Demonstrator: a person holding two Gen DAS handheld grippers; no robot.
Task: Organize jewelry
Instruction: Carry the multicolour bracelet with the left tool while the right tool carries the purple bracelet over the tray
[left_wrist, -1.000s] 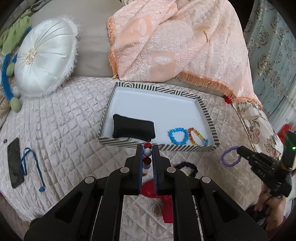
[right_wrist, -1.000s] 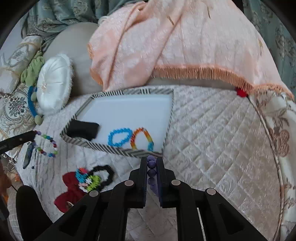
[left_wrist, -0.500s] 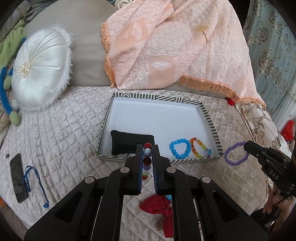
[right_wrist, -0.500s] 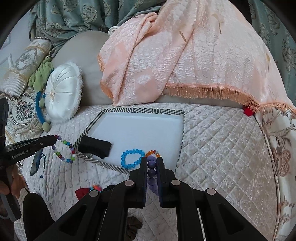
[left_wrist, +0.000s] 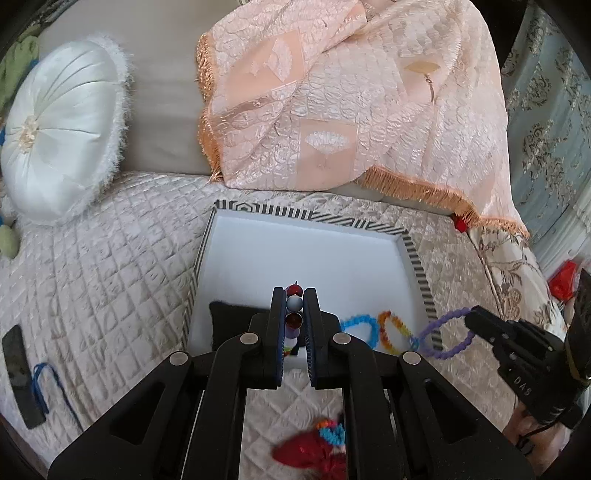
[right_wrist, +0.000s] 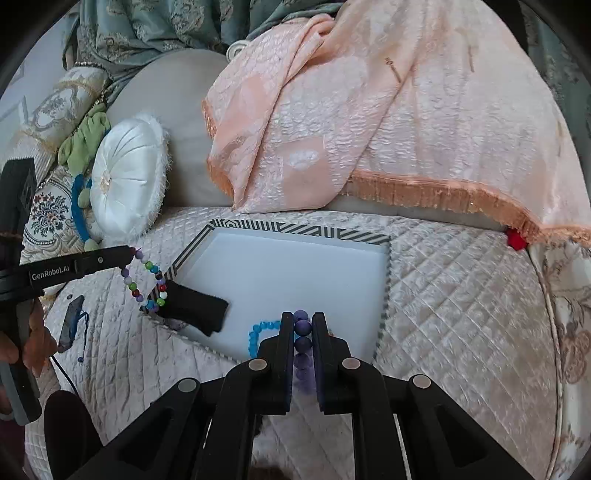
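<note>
A white tray with a striped rim (left_wrist: 413, 254) (right_wrist: 295, 230) lies on the quilted bed. In it are a black pad (left_wrist: 231, 317) (right_wrist: 195, 308), a blue bead bracelet (left_wrist: 356, 326) (right_wrist: 258, 332) and an orange-yellow bracelet (left_wrist: 393, 330). My left gripper (left_wrist: 294, 295) (right_wrist: 131, 253) is shut on a multicoloured bead bracelet (right_wrist: 146, 282) and holds it above the tray's near left edge. My right gripper (right_wrist: 303, 323) (left_wrist: 471, 317) is shut on a purple bead bracelet (left_wrist: 443, 334) (right_wrist: 303, 347), hanging over the tray's near right corner.
A peach fringed blanket (left_wrist: 332, 103) drapes behind the tray. A round white cushion (left_wrist: 59, 129) stands at the left. A phone with a blue cord (left_wrist: 18, 373) lies on the quilt at the left. A red bow with coloured beads (left_wrist: 317, 446) lies below my left gripper.
Both grippers have moved forward and up toward the tray with their bracelets. The red bow and the black band on the quilt have slid under and behind them.
</note>
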